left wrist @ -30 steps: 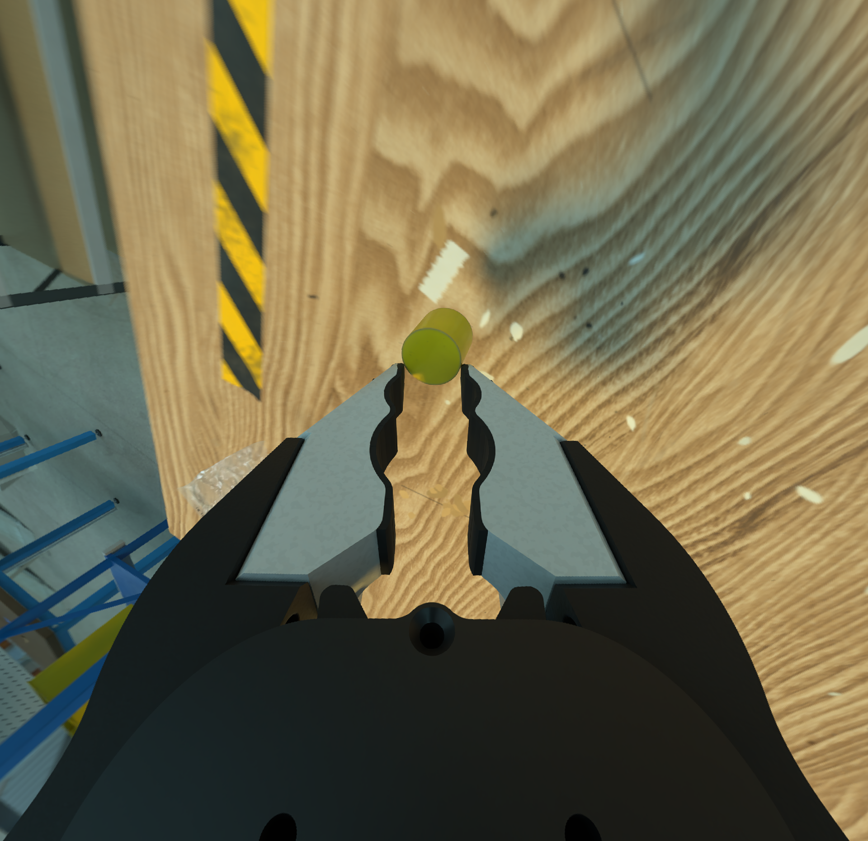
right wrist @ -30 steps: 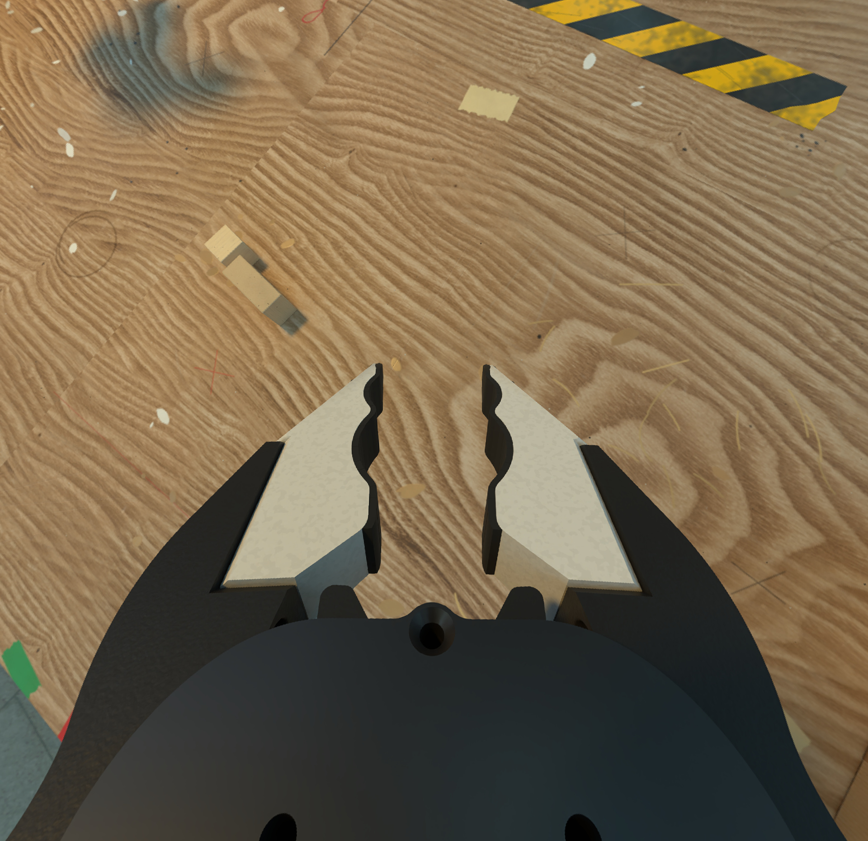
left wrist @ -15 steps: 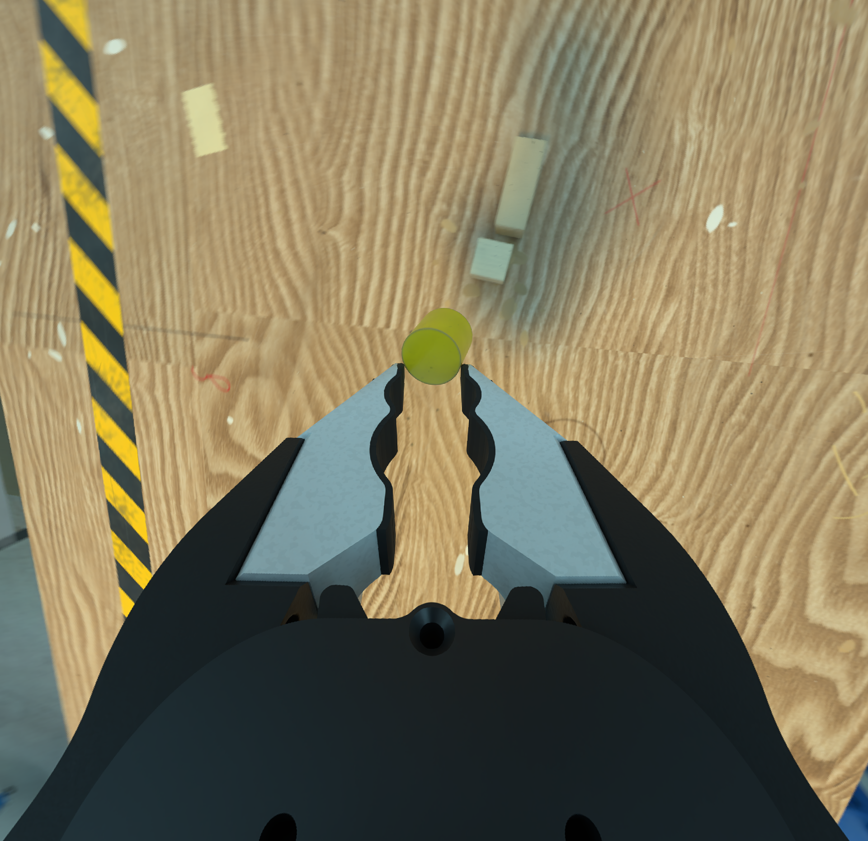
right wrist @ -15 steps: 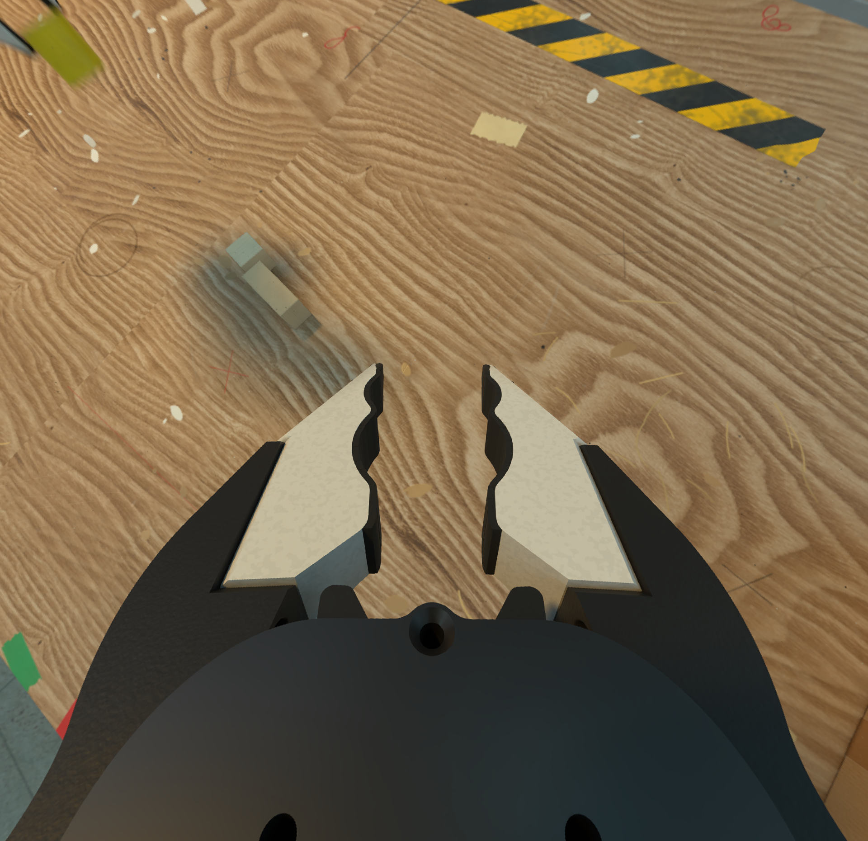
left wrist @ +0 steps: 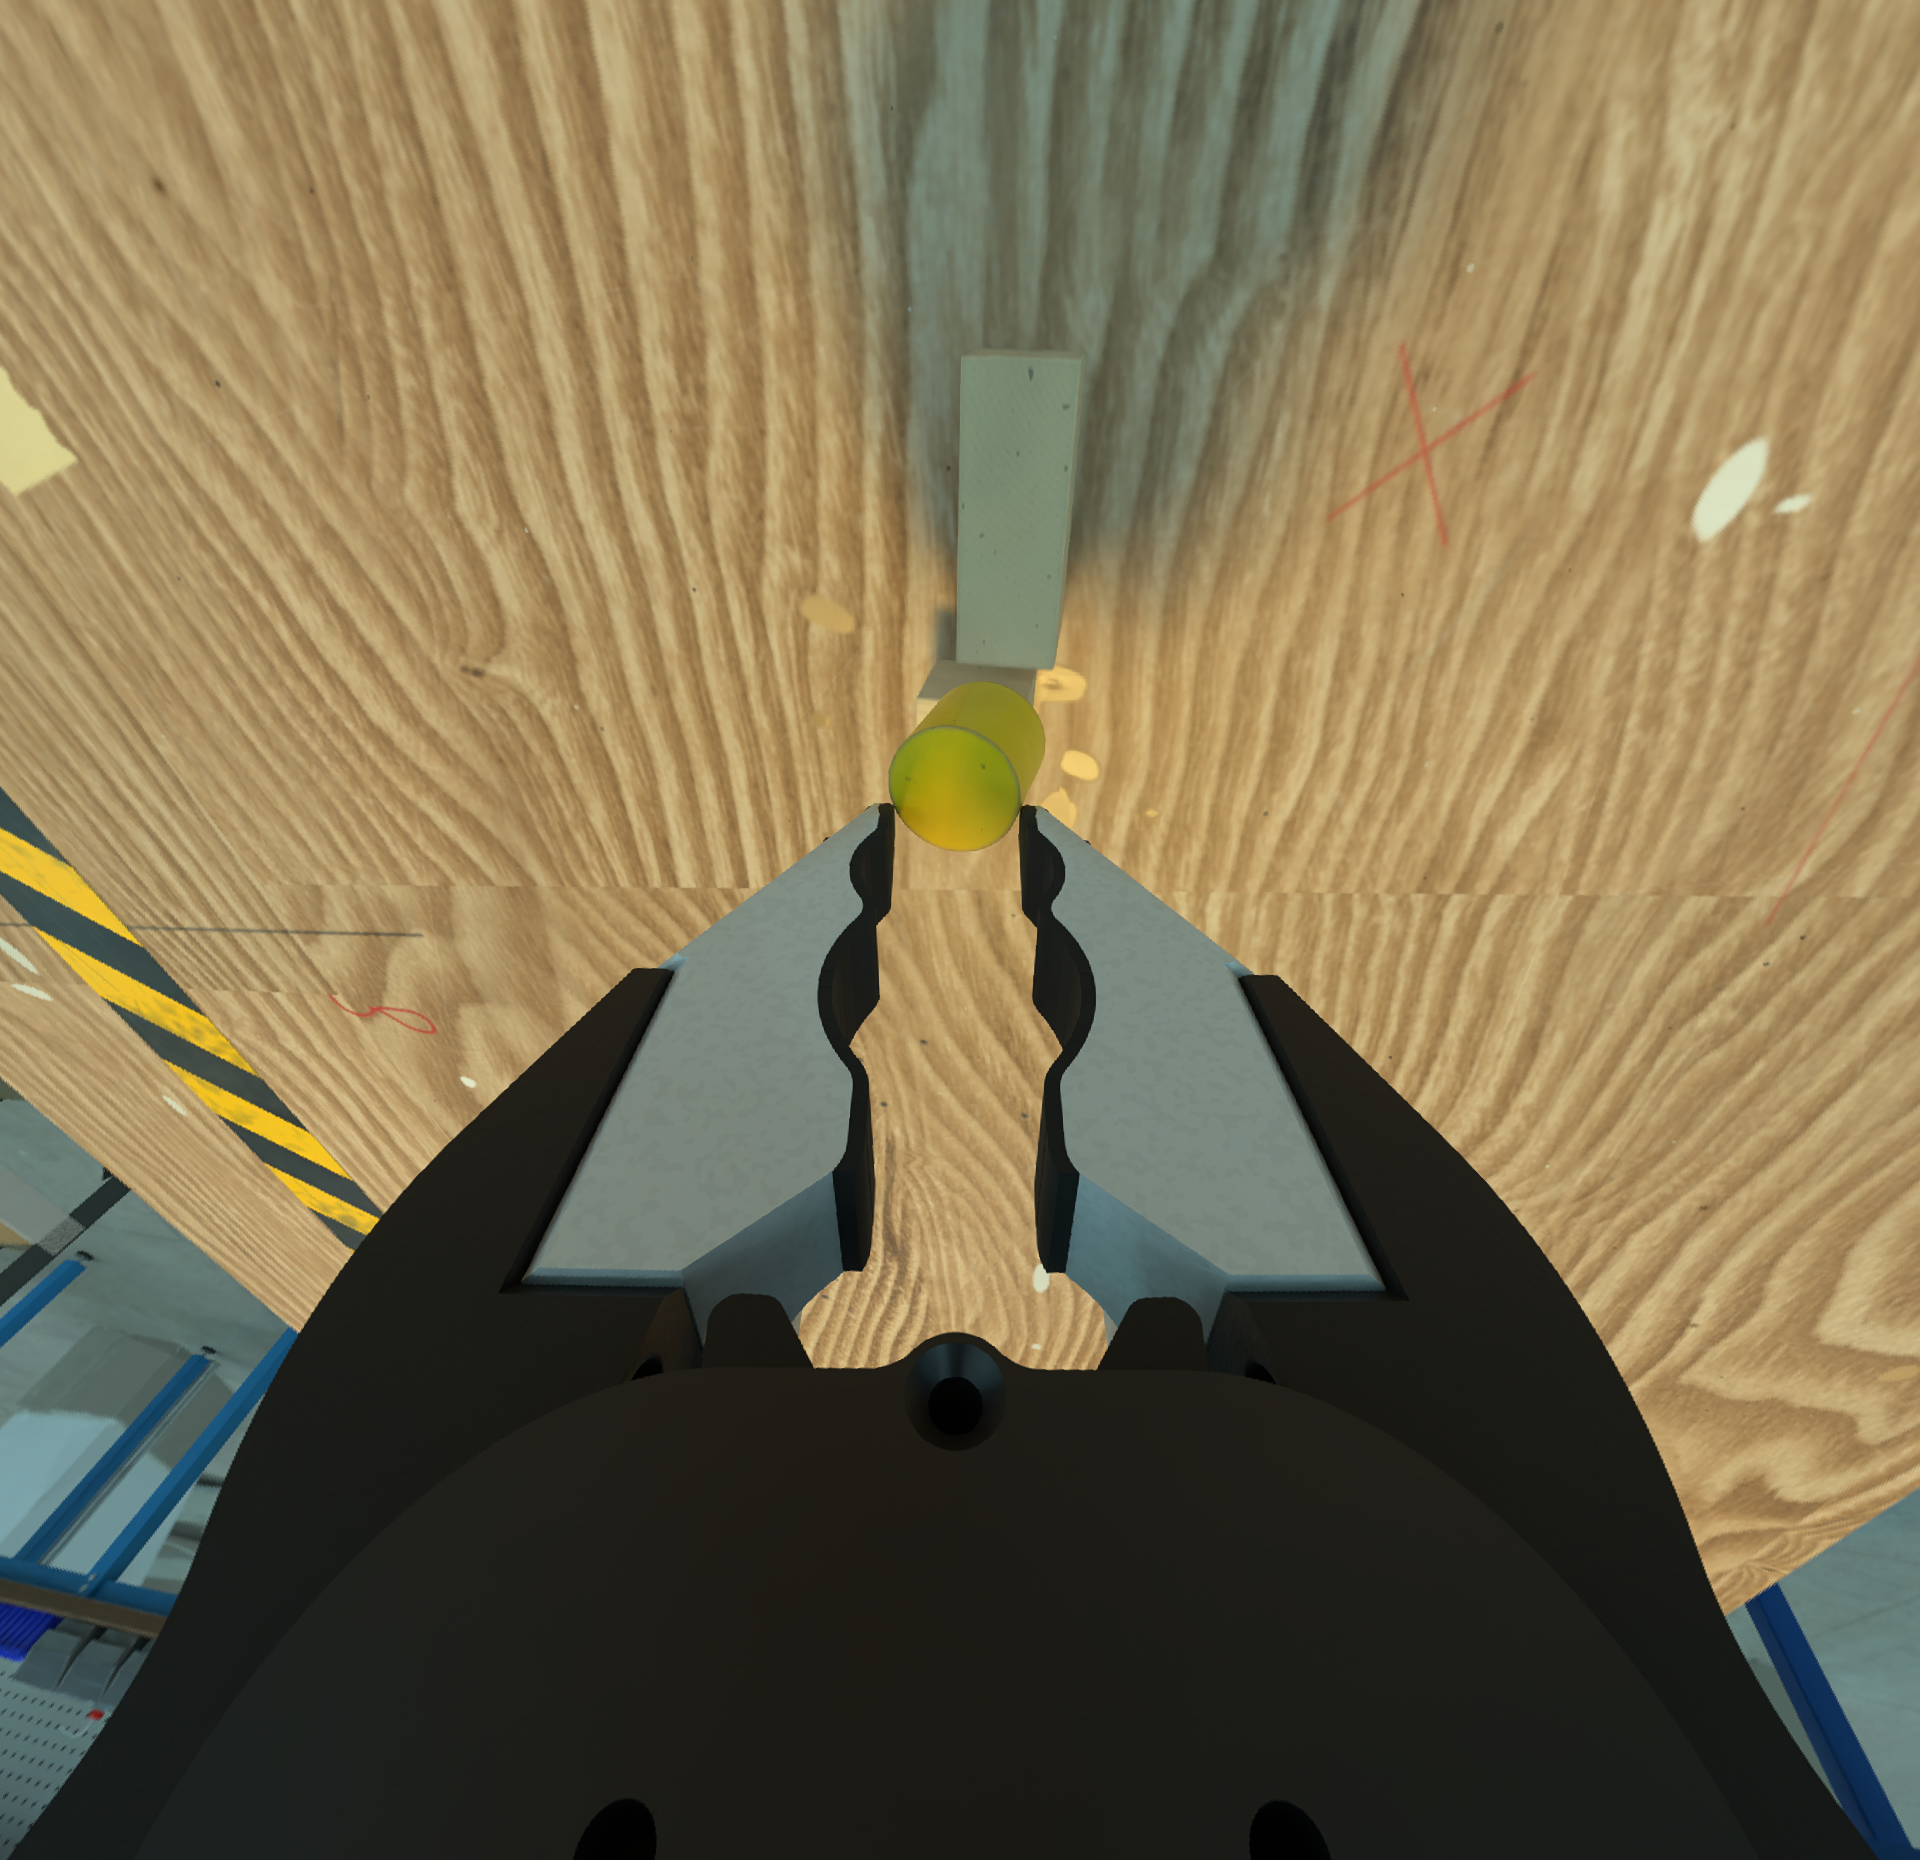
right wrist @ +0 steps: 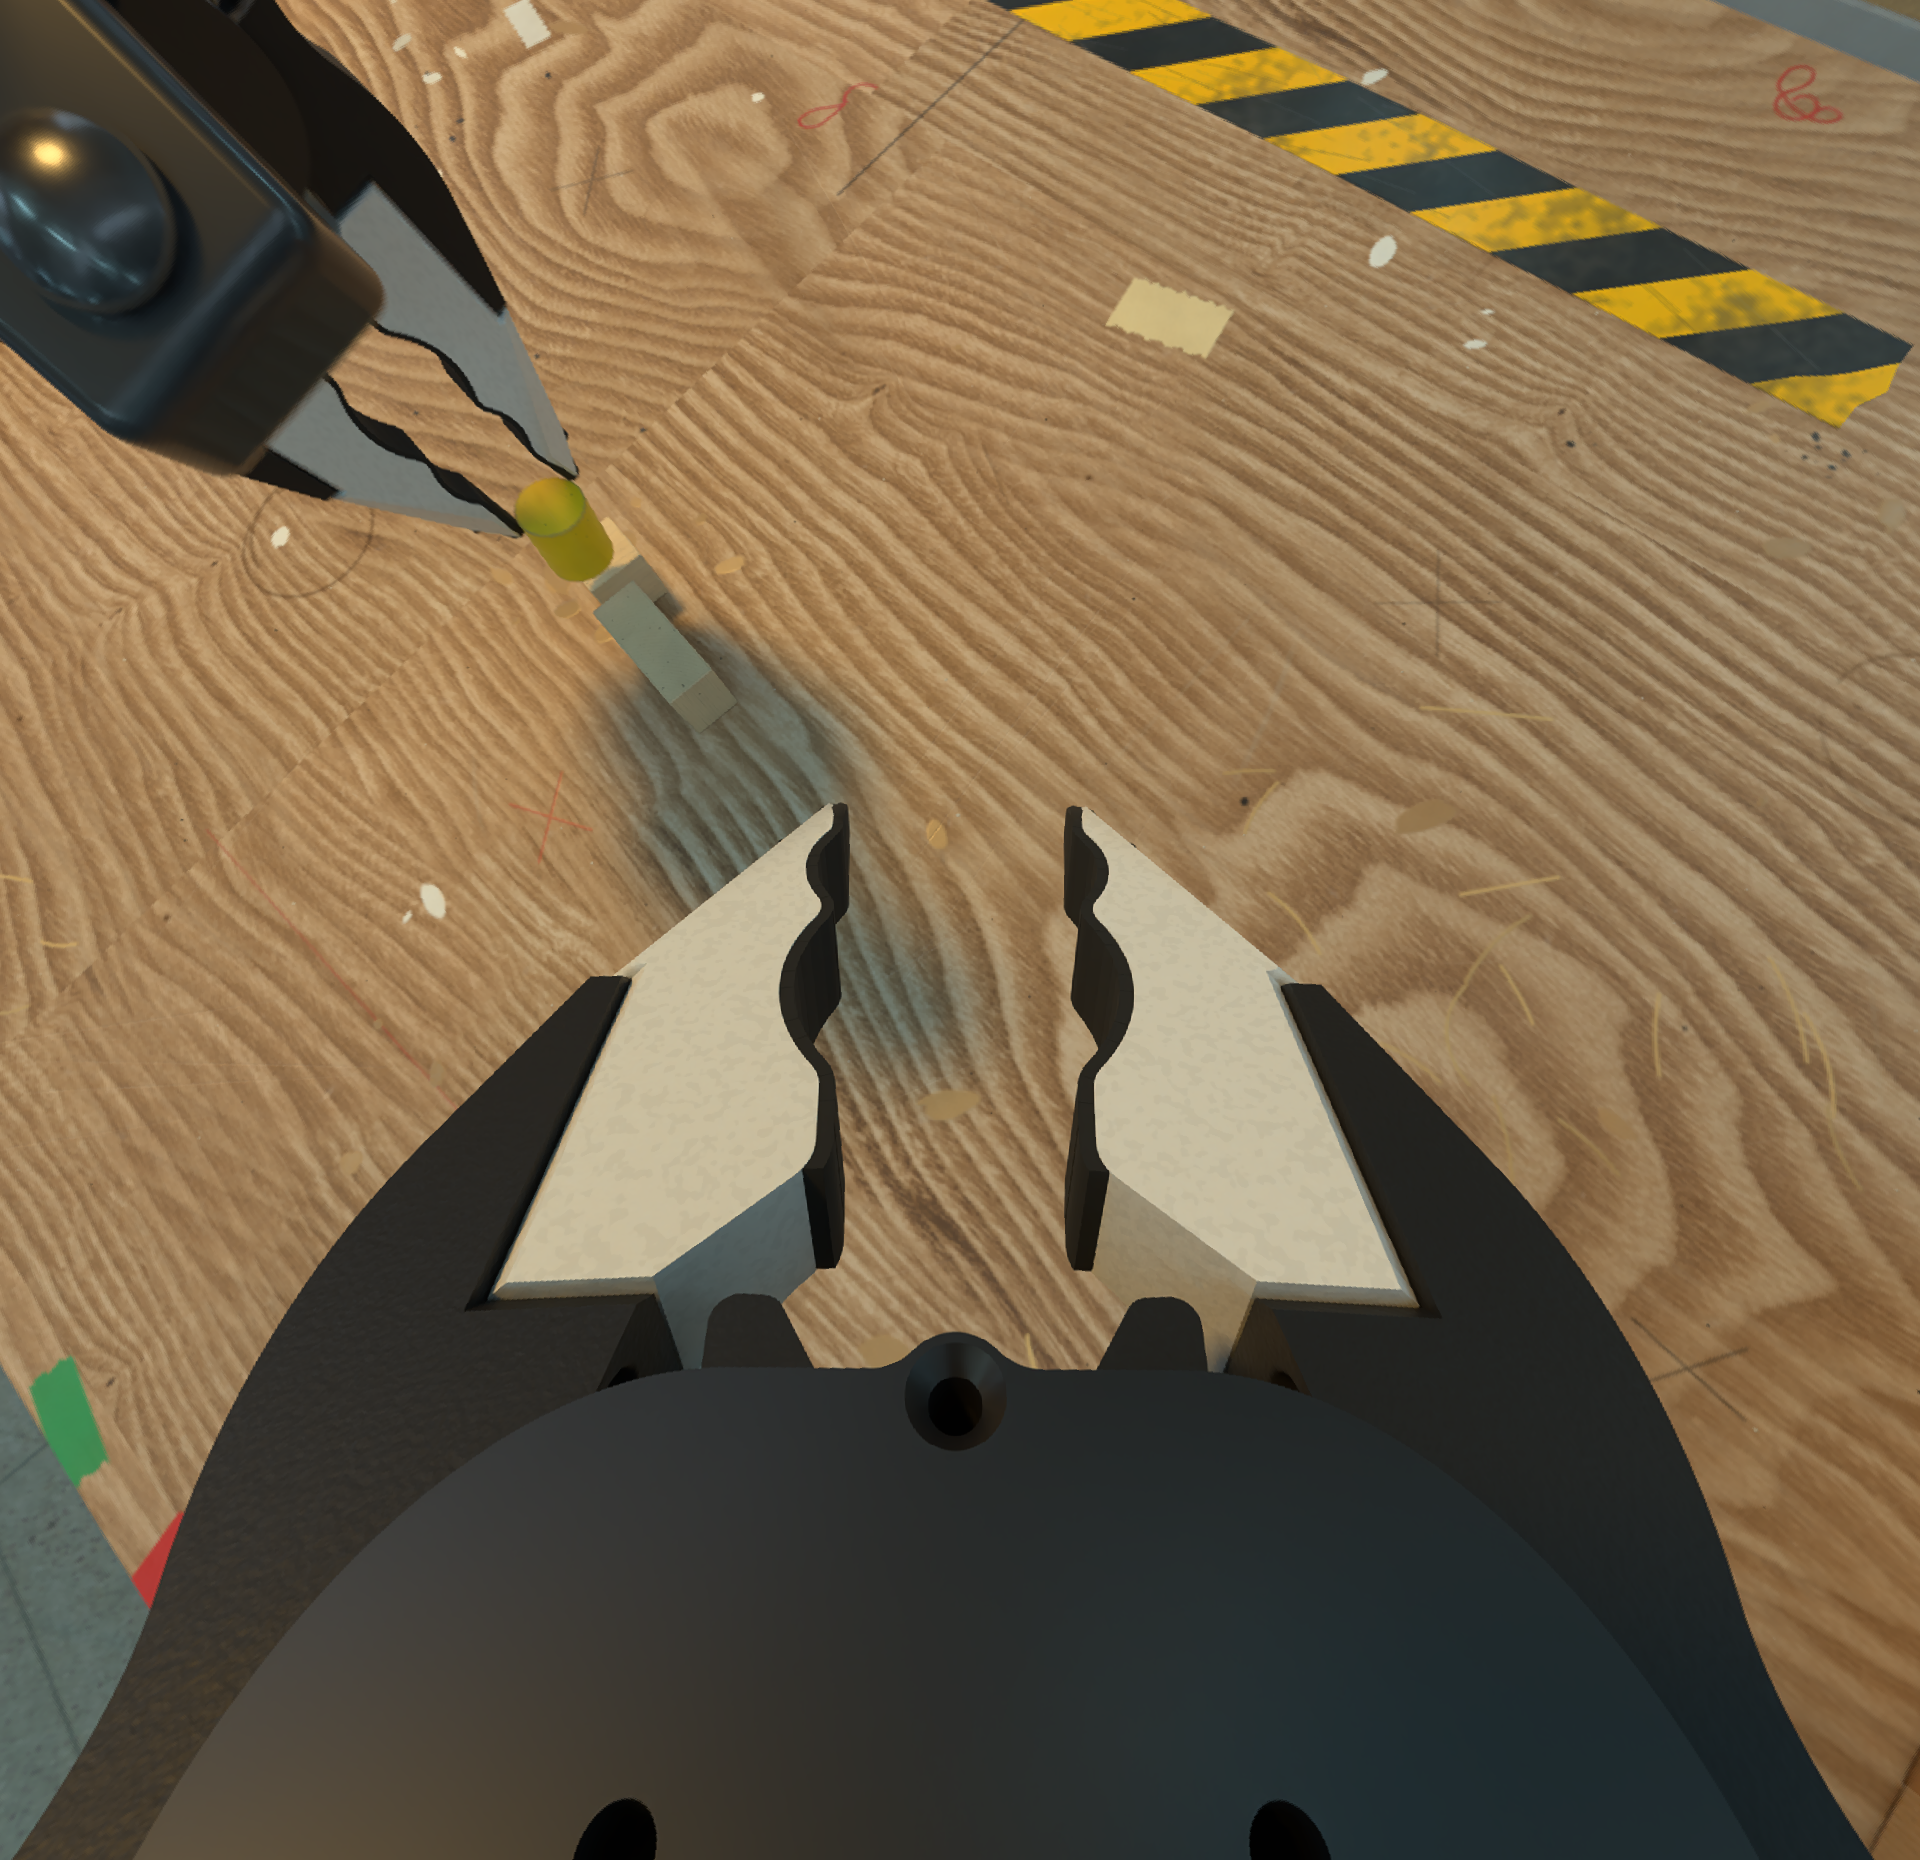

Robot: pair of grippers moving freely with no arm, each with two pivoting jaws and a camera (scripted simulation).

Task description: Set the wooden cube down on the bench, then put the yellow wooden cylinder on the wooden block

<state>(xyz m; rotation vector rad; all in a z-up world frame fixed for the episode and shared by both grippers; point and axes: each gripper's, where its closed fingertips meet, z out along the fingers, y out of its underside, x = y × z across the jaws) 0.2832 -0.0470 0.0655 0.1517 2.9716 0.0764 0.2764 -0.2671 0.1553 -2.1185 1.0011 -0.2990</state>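
Note:
My left gripper [left wrist: 954, 818] is shut on the yellow wooden cylinder [left wrist: 961, 766] at its fingertips and holds it just above the small wooden cube [left wrist: 940, 683], which the cylinder mostly hides. The long pale wooden block [left wrist: 1013, 506] lies on the bench right behind the cube. In the right wrist view the left gripper [right wrist: 545, 501] comes in from the upper left with the cylinder [right wrist: 564, 537] over the cube [right wrist: 632, 569] and the block [right wrist: 665, 652]. My right gripper [right wrist: 954, 823] is open and empty, hovering above the bench nearer than the block.
The wooden bench [right wrist: 1247, 615] carries a yellow-and-black hazard stripe [right wrist: 1455, 179] at the far right, a tan tape patch [right wrist: 1169, 316], a red cross mark [left wrist: 1429, 449] and white flecks. Its edge and blue racking [left wrist: 125, 1447] show at lower left of the left wrist view.
My left gripper has swung over the bench with the cylinder and closed in on the cube and block, which now sit right under its tips. It now shows in the right wrist view.

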